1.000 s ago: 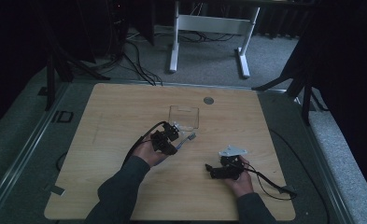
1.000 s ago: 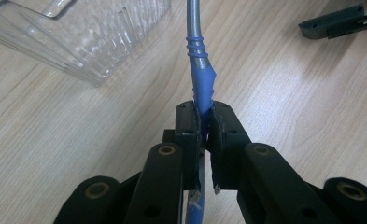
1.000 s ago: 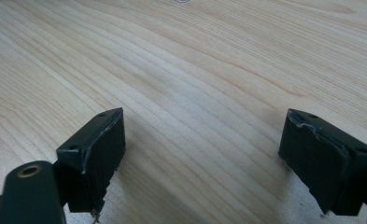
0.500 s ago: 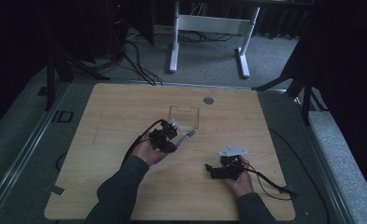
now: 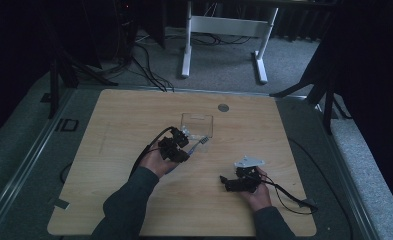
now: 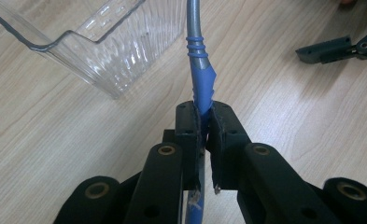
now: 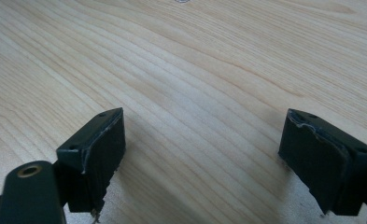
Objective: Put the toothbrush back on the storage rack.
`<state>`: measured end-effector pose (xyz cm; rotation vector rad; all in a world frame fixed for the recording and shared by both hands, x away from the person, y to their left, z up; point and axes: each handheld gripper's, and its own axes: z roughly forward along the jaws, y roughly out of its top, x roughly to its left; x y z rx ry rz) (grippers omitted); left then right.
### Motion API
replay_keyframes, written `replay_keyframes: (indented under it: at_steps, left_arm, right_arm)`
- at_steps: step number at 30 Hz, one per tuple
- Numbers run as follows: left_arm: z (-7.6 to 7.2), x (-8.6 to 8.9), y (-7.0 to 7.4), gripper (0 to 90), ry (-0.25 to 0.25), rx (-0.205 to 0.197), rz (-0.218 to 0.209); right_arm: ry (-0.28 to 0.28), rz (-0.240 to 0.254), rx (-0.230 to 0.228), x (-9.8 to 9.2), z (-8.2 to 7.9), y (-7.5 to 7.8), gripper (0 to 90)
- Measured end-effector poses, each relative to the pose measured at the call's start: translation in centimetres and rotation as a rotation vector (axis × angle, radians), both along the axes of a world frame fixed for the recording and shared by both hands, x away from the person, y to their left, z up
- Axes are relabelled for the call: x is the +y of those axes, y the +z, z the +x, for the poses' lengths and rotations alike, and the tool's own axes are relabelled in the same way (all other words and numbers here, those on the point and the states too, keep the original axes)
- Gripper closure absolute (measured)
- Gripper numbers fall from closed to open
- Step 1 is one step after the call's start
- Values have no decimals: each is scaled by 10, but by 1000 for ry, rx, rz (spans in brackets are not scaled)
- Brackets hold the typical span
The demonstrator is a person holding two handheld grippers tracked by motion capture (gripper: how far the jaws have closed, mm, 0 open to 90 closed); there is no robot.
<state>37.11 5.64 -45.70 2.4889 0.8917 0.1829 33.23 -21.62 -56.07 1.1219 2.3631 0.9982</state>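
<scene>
My left gripper is shut on a toothbrush with a blue and grey handle. In the left gripper view the pads clamp the blue part of the toothbrush, and its grey shaft runs forward past a clear ribbed plastic box. That clear box stands just beyond the brush, near the table's middle. My right gripper rests low on the wooden table at the front right. Its jaws stand wide apart over bare wood with nothing between them.
A small grey round disc sits on the table behind the box. Cables trail from both grippers, one toward the right edge. A white desk frame stands on the carpet beyond the table.
My left gripper has edged the toothbrush slightly toward the clear box. The right gripper has stayed where it was.
</scene>
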Motion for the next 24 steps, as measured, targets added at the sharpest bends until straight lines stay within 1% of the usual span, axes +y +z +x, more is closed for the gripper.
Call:
replay_keyframes:
  at_steps: [7, 15, 20, 24]
  left_arm:
    - [0, 3, 3, 826, 7, -11, -18]
    - [0, 4, 5, 826, 13, -21, -28]
    - [0, 5, 7, 826, 12, -21, -41]
    - [0, 5, 8, 826, 10, -34, -52]
  right_arm:
    - [0, 0, 0, 0, 0, 0, 141]
    - [0, 0, 0, 0, 0, 0, 141]
    - [0, 0, 0, 0, 0, 0, 141]
    - [0, 0, 0, 0, 0, 0, 141]
